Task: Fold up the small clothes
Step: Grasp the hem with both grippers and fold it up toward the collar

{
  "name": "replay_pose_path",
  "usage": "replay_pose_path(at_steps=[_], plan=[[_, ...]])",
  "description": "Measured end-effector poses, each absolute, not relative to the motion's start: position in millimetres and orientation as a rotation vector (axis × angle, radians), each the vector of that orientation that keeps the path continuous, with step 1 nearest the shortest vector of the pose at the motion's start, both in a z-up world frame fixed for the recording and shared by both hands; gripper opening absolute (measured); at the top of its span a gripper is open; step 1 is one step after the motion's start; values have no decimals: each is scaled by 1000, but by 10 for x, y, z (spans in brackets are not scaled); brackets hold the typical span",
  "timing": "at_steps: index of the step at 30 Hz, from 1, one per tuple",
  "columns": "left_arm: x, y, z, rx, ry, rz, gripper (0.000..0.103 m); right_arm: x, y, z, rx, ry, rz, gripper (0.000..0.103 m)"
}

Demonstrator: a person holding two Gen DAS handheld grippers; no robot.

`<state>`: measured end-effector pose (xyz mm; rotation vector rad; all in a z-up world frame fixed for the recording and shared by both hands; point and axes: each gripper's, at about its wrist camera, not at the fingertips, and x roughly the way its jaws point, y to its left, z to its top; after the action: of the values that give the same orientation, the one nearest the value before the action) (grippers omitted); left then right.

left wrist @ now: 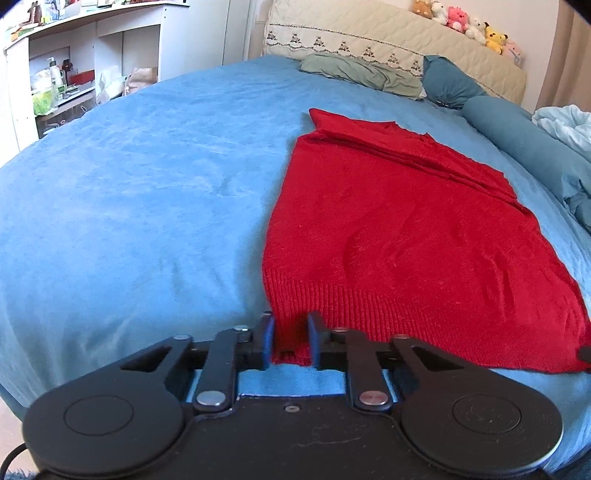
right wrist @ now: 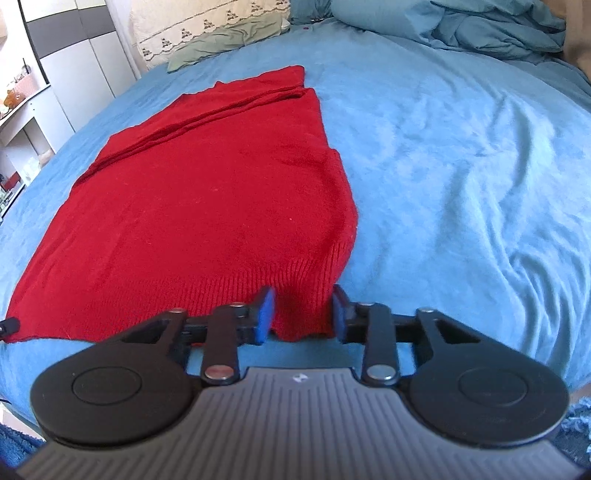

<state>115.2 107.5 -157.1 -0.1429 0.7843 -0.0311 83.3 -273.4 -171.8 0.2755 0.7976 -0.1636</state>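
Across the middle of both wrist views a red knitted sweater [left wrist: 406,229] lies flat on the blue bedspread [left wrist: 129,203], its ribbed hem at the bottom of each frame and its already doubled-over upper part running toward the headboard [left wrist: 369,37] at the top. Low in the left wrist view, the left gripper [left wrist: 290,338] straddles the hem's left corner, jaws apart with the knit between them; low in the right wrist view, the right gripper [right wrist: 301,314] straddles the opposite corner, its blue pads [right wrist: 264,314] set wider around a small raised bunch of ribbing. Neither pair looks pressed onto the cloth, though the fisheye makes the last bit of gap hard to judge. The sweater looks soft, light and limp, so it should drape and sag between two holds rather than keep any shape, and the loose knit may stretch if pulled hard. The ribbed band is the thicker, firmer part and seems the best place to grip, one corner per gripper, deep enough to catch both layers. A green pillow [left wrist: 354,70] and rumpled duvet [right wrist: 480,29] sit well apart near the top of the frames.
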Motion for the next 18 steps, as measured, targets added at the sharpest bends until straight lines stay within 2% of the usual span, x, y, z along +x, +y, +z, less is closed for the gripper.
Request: replay_pose_path(at_steps=[2,5,11,18], plan=[[1162,1064,-1556,-139,789,-31,10,848,-2754,-1720,284,797,-165,25],[1169,1068,-1537,-135,793,-32,6,855,-2778,-1705,301,790,-165,24],[1130,1072,-1339,-133,768,-32,5,820,-2786,-1547,311,749,-157,23],[1147,1059,-820,-128,657,-56,4,855,-2877,-1027,332,644,-115,23]])
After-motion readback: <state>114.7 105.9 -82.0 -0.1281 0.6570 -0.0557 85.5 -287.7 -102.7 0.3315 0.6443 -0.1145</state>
